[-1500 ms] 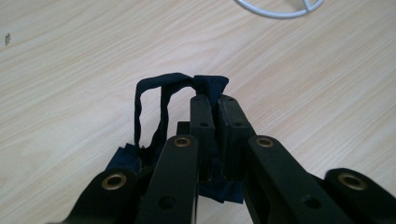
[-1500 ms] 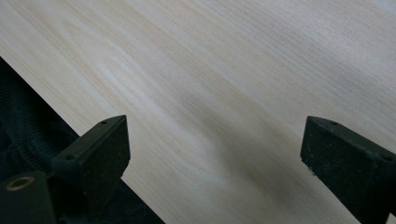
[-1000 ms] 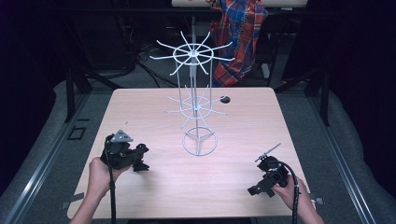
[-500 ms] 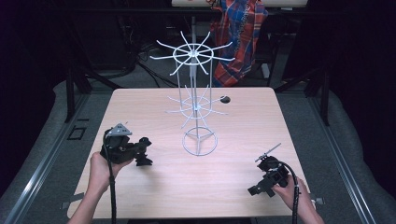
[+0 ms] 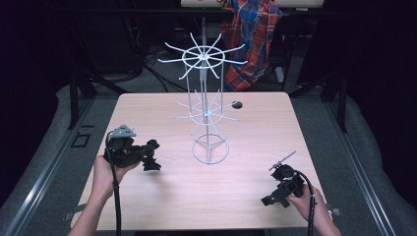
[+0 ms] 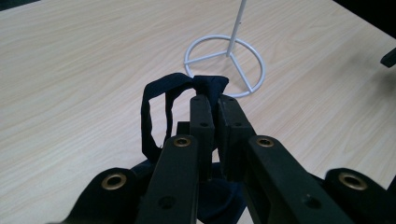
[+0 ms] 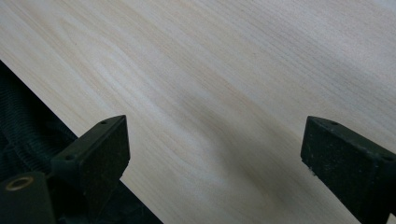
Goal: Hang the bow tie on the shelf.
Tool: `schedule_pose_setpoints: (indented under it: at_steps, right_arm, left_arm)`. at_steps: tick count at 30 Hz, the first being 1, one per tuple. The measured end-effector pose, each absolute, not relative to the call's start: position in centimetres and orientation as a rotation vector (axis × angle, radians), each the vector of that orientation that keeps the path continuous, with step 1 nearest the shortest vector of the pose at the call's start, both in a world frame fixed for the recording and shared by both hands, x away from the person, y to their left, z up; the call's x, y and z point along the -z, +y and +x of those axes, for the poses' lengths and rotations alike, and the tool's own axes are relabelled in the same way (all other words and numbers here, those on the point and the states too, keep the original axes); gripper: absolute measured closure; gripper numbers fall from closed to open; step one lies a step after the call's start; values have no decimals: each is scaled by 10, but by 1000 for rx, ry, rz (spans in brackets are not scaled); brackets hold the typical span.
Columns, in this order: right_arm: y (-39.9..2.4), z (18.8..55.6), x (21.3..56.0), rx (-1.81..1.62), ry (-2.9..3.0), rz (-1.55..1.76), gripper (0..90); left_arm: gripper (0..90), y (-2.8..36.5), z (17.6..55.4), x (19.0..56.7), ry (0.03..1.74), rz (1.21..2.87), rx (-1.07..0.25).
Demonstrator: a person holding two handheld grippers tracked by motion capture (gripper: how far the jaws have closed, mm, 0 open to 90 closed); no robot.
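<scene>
Fingers [image 6: 201,122] of my left gripper [image 6: 212,105] are clamped together on a dark blue cloth loop [image 6: 159,112], held just above the wooden table [image 5: 162,201], near the ring base of the white wire rack [image 5: 210,150]. Off at the table's near right corner, my right gripper [image 7: 212,154] rests with its fingers [image 7: 100,147] wide apart over bare wood.
</scene>
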State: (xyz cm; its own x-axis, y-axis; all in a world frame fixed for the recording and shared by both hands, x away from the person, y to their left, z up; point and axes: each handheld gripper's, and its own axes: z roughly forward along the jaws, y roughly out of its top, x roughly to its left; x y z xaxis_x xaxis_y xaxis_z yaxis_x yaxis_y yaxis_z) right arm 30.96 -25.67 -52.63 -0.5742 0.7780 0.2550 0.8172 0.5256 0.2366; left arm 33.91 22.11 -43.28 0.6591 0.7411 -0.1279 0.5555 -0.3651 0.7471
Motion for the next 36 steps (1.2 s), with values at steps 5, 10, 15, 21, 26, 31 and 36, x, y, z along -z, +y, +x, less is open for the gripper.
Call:
schedule_pose_setpoints:
  at_steps: [5,10,15,21,26,31,36]
  right_arm:
    - [-258,310,526,514,-2642,-1394,76]
    - [-257,310,526,510,-2641,-1393,76]
    - [-257,310,525,502,-2654,-1384,76]
    - [-256,310,526,508,-2655,-1381,76]
    - [-257,310,525,495,-2654,-1384,76]
    - [-257,310,526,494,-2649,-1384,76]
    - [-257,310,526,511,-2640,-1393,76]
  left_arm:
    - [864,220,343,427,989,2050,-279]
    - [864,217,346,422,968,2044,-271]
    - [864,214,350,418,949,2035,-280]
    - [864,210,354,413,933,2029,-290]
    - [864,205,357,408,914,2033,-306]
    - [864,201,360,404,896,2028,-313]
    - [864,198,363,401,883,2024,-323]
